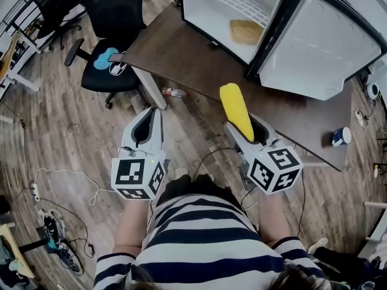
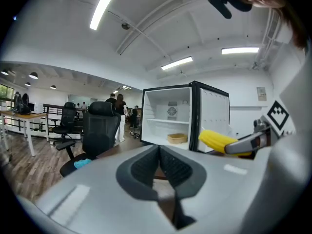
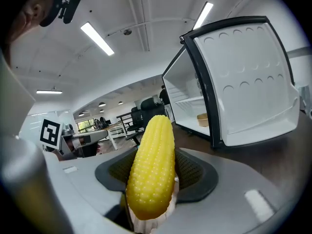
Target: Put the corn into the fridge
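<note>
A yellow ear of corn (image 1: 236, 110) stands between the jaws of my right gripper (image 1: 253, 133), which is shut on it; in the right gripper view the corn (image 3: 152, 165) fills the middle and points toward the fridge. The small white fridge (image 1: 227, 14) sits on the brown table (image 1: 181, 56), its door (image 1: 316, 44) swung wide open to the right. Inside it lies a tan basket (image 1: 246, 31). My left gripper (image 1: 147, 127) hangs beside the right one, jaws closed together with nothing in them. The left gripper view shows the fridge (image 2: 168, 121) ahead and the corn (image 2: 218, 141) at the right.
A black office chair (image 1: 112, 38) with a blue cushion stands left of the table. A blue-and-white mug (image 1: 341, 137) sits at the table's right end. Cables and a power strip (image 1: 36, 192) lie on the wooden floor at left. People stand far back in the room.
</note>
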Available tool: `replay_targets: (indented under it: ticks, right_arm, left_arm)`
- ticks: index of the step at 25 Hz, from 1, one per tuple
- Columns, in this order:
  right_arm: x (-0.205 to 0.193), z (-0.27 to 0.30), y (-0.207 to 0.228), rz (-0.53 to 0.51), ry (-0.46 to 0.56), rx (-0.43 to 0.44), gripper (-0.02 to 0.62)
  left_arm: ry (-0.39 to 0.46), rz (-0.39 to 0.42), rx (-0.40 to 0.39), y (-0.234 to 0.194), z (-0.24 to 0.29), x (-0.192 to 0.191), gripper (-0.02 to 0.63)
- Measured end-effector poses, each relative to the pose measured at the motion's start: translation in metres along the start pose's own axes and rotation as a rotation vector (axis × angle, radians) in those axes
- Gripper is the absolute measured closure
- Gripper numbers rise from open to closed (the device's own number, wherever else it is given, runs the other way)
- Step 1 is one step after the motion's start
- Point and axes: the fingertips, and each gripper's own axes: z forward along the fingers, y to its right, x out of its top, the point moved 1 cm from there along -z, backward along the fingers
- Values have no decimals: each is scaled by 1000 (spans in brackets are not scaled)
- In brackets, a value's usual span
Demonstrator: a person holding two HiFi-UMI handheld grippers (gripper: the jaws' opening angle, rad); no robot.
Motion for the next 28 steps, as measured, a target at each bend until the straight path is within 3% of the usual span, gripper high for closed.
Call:
replay_targets:
  ticks: [8,14,28]
  right_arm:
    - [-7,6,7,-15,-26,73,351]
    - [-1,16,-8,-24,-34,102,351]
    - [27,84,-52,-38,-22,41,351]
  left_arm:
    - [-17,34,68,6,-10,-8,606]
    - [-15,10,66,-5,-17,-7,606]
    - [5,-62,-68,-86,21,6,606]
